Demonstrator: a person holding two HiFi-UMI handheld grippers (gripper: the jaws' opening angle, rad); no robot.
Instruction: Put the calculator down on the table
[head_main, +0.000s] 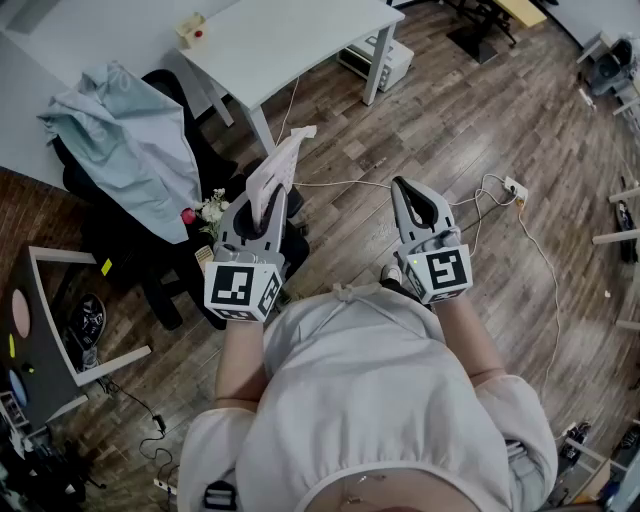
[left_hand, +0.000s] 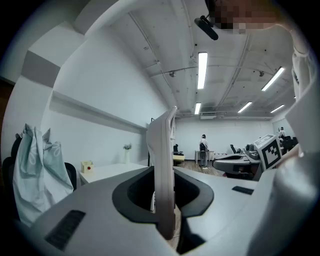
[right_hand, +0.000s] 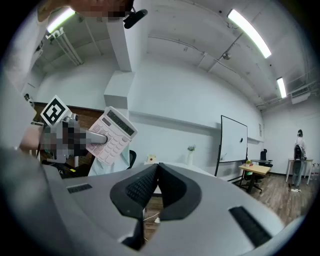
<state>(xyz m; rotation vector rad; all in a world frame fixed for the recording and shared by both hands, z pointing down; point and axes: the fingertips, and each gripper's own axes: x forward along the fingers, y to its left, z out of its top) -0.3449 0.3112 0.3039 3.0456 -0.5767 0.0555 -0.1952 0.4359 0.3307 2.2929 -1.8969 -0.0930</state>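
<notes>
A pale pink calculator (head_main: 274, 172) stands on edge between the jaws of my left gripper (head_main: 262, 212), which is shut on its lower end. In the left gripper view the calculator (left_hand: 163, 165) shows edge-on, rising out of the left gripper (left_hand: 164, 202). From the right gripper view its keys and display (right_hand: 113, 136) face the camera, up in the air at the left. My right gripper (head_main: 404, 186) is level beside it, shut with nothing held; its pads (right_hand: 145, 186) meet. The white table (head_main: 290, 45) lies ahead, beyond both grippers.
A small yellow box with a red button (head_main: 192, 30) sits on the table's far corner. A black chair draped with light blue cloth (head_main: 125, 140) stands to the left, small flowers (head_main: 210, 208) by it. A power strip (head_main: 515, 188) and cables lie on the wooden floor at right.
</notes>
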